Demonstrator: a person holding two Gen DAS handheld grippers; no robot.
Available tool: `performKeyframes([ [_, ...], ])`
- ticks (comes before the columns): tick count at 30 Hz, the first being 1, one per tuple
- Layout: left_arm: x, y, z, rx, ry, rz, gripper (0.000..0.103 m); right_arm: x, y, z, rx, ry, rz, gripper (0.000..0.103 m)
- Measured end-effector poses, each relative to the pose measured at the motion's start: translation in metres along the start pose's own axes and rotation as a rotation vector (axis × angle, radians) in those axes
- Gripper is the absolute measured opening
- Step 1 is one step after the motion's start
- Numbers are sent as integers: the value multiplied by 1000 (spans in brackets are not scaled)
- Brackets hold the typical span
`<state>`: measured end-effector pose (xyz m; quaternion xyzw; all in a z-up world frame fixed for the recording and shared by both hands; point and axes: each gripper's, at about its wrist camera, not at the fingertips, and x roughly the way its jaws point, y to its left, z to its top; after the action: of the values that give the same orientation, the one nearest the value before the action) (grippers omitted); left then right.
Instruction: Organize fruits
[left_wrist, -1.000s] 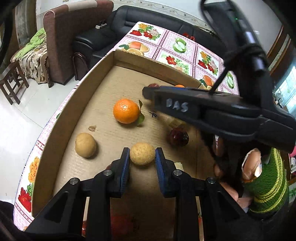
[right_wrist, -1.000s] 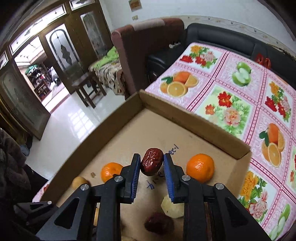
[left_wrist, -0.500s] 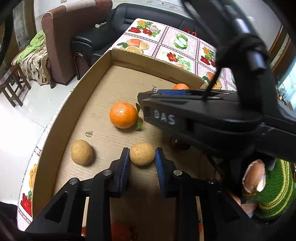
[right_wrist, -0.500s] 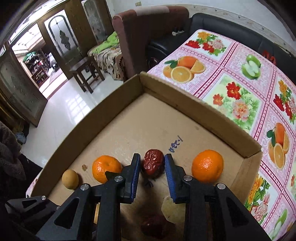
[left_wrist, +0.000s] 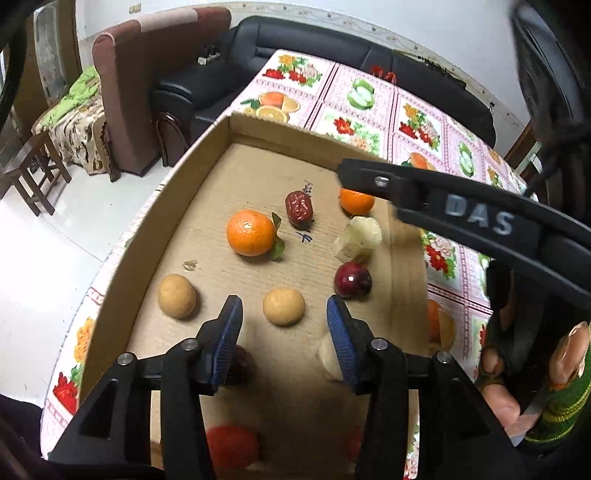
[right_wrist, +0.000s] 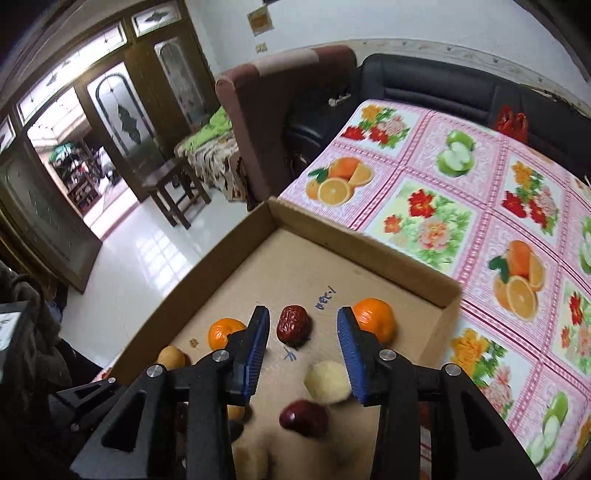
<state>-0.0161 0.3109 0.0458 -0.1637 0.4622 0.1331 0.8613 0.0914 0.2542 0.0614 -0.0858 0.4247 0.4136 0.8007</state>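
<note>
A shallow cardboard tray (left_wrist: 173, 206) (right_wrist: 369, 251) holds the fruit. My left gripper (left_wrist: 283, 325) has its jaws opening; a tan round fruit (left_wrist: 283, 306) lies on the tray floor between them, untouched. A second tan fruit (left_wrist: 176, 295) rests to its left. My right gripper (right_wrist: 302, 343) also has its jaws opening above a wrinkled red date (right_wrist: 293, 325) (left_wrist: 299, 207), which lies free on the cardboard. Two oranges (left_wrist: 251, 232) (left_wrist: 355, 201) (right_wrist: 375, 319), a pale peeled piece (left_wrist: 358, 236) (right_wrist: 327, 382) and a dark red fruit (left_wrist: 352, 280) (right_wrist: 303, 417) lie around.
The tray sits on a table with a pink fruit-print cloth (right_wrist: 480, 206). A black sofa (left_wrist: 295, 62) and brown armchair (left_wrist: 147, 74) stand behind. The right tool's body (left_wrist: 461, 218) crosses the left wrist view above the tray. Red fruits (left_wrist: 231, 446) lie at the tray's near edge.
Both grippers have let go: the left one's jaws spread off the tan fruit, the right one's off the date, which now lies on the tray. The right gripper has risen slightly.
</note>
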Motion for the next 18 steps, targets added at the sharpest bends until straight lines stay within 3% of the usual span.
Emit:
performKeyframes([
  [3,-17,0,-6,-14,-40,-7,46,-21,-5,-7,27,-38,18,41],
  [7,-37,0,-20,-16,-89,4,47,-47,-8,-18,26,-82,29,55],
  [12,-59,1,-39,-7,-150,53,56,-71,-4,-38,-35,-108,29,59],
  [15,-67,4,-49,3,-170,90,57,-79,-2,-51,-73,-101,33,69],
  [18,-73,9,-64,-15,-176,134,67,-89,-4,-69,-99,-109,44,73],
])
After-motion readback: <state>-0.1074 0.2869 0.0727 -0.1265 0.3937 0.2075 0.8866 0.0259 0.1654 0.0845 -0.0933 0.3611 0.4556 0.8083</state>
